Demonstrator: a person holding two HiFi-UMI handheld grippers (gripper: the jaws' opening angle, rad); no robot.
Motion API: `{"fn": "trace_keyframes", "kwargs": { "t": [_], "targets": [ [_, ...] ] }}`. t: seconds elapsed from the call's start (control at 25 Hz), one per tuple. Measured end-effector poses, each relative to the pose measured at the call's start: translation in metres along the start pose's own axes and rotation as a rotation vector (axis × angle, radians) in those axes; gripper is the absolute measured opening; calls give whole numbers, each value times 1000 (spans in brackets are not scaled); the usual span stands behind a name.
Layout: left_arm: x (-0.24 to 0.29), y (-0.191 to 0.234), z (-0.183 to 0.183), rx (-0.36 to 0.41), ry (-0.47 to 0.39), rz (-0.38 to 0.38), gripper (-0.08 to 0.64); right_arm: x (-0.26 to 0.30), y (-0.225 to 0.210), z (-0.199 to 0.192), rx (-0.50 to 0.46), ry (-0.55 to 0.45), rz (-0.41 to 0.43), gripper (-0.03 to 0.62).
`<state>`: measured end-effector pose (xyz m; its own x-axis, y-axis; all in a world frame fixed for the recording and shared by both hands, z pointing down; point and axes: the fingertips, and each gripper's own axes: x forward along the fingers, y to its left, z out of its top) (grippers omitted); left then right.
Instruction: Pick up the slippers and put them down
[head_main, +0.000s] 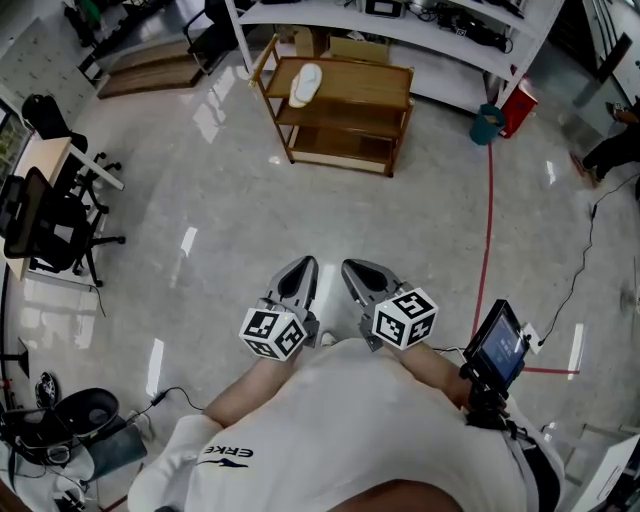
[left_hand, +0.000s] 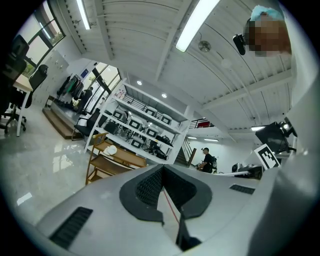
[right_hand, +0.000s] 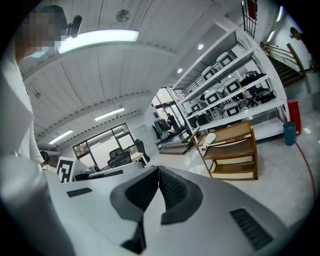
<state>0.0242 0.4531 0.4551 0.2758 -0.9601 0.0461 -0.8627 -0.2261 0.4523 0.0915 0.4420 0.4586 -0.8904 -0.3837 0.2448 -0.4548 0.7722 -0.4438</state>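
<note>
Standing well back from the wooden rack (head_main: 345, 152), person holds both tools out over the floor (head_main: 200, 200). Left gripper (head_main: 301, 270): fingers pressed together, nothing between them. Right gripper (head_main: 360, 274): same, shut and empty. White slipper (head_main: 305, 84) lies on the rack's top shelf, untouched. Judged: nothing done yet; approach, pick-up and set-down all remain.

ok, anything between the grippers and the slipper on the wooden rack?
Nothing visible. Only bare floor lies between the left gripper, the right gripper and the wooden rack. The slipper lies uncovered on top of the rack, near its railed end. Both grippers are shut and empty.
</note>
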Motion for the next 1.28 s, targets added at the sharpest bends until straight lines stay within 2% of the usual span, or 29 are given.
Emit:
{"fn": "trace_keyframes", "kwargs": {
  "t": [0.32, 0.76, 1.04, 1.28],
  "targets": [
    [-15, 50, 21, 2, 13, -14, 4, 50, 22, 4, -6, -10, -19, 6],
    [-11, 63, 21, -26, -13, -4, 4, 69, 20, 8, -42, 8, 13, 6],
    [22, 87, 35, -15, -28, 27, 4, 100, -2, 31, -63, 6, 51, 6],
    [70, 102, 52, 1, -33, 35, 4, 119, -42, 64, -56, -15, 55, 6]
  ]
}}
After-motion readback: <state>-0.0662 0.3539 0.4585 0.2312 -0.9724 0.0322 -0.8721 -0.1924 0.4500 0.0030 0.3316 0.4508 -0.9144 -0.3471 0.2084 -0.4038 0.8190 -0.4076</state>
